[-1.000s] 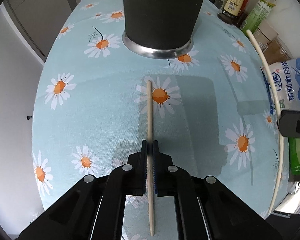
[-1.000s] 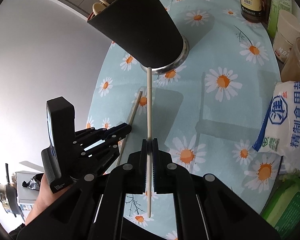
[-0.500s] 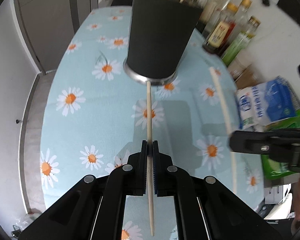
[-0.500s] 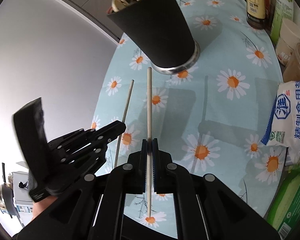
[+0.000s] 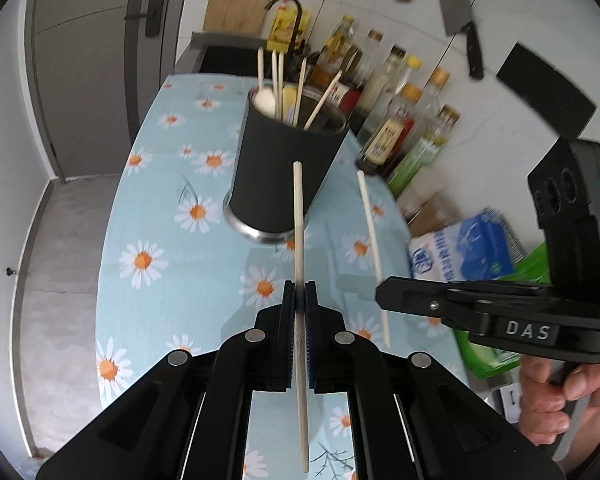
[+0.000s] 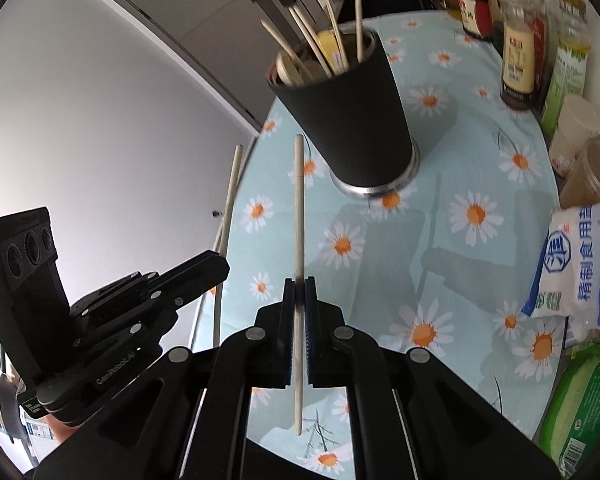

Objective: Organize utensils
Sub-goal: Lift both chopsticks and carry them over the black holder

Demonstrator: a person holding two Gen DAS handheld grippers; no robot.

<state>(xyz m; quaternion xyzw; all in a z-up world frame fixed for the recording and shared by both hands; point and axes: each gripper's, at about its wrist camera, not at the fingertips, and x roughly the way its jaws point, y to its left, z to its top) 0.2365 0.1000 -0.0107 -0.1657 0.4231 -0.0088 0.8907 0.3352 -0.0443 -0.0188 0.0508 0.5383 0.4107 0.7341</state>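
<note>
A black utensil holder [image 5: 284,168] with a steel base stands on the daisy tablecloth [image 5: 172,280], holding several chopsticks and a spoon; it also shows in the right wrist view [image 6: 352,120]. My left gripper [image 5: 299,300] is shut on a pale chopstick [image 5: 298,224], held in the air in front of the holder. My right gripper [image 6: 299,300] is shut on another chopstick [image 6: 299,208], also raised, below and left of the holder. The right gripper shows in the left wrist view [image 5: 384,292], the left gripper in the right wrist view [image 6: 220,268].
Sauce bottles [image 5: 388,136] line the wall behind the holder. A blue salt bag [image 6: 580,264], a green packet [image 6: 580,400] and plastic jars [image 6: 580,160] stand along the right side. The table's left edge [image 5: 108,240] drops to the floor.
Both grippers have lifted their chopsticks off the table and tilted up, so the holder's open top now shows. The two grippers stay side by side.
</note>
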